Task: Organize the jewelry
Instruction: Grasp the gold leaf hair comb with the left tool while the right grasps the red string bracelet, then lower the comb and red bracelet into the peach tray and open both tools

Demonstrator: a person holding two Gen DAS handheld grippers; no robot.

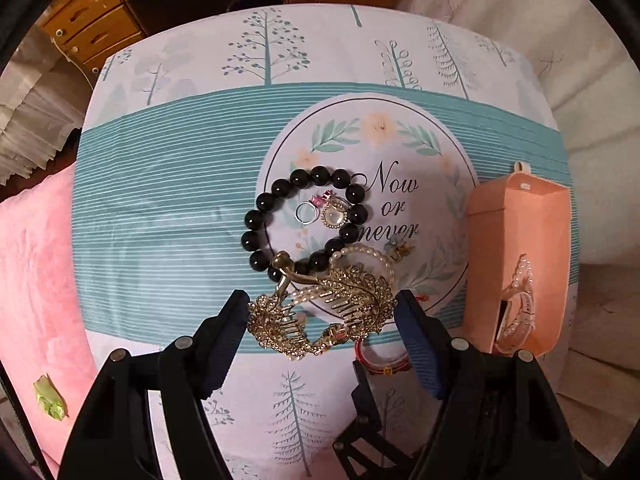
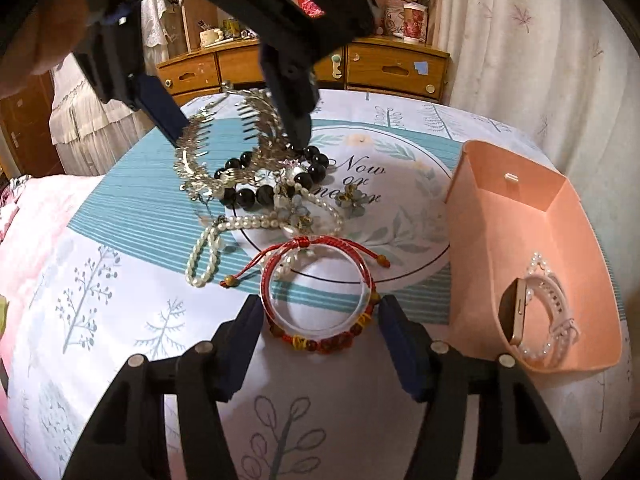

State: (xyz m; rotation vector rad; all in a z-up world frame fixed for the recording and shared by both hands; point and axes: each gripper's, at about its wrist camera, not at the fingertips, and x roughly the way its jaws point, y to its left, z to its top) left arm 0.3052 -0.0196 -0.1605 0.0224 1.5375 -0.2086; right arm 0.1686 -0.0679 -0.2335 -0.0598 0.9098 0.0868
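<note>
A watch (image 2: 536,316) with a pearly band lies alone in the peach tray (image 2: 500,208) at the right of the frame — the only piece sorted so far, by the look of it. The rest of the jewelry is in a heap on the printed cloth (image 2: 120,280), left of the tray.

The left gripper (image 1: 322,314) pinches a gold leaf-shaped hair comb (image 1: 340,300) between its pads; in the right wrist view, the comb hangs clear of the cloth at upper left, above the heap. That piece seems bound for the tray next.

The right gripper (image 2: 320,322), at lower centre, stands astride a clear bangle (image 2: 318,300) and a red beaded bracelet (image 2: 320,340). Its jaws are half spread, and whether the pads press yet cannot be told.

Still unsorted at mid-frame are a black bead bracelet (image 1: 304,220), three rings (image 1: 324,210) inside its loop, a pearl strand (image 2: 224,240) and blue flower pieces (image 2: 352,198).

The job looks early: one item in, one lifted, most left.
</note>
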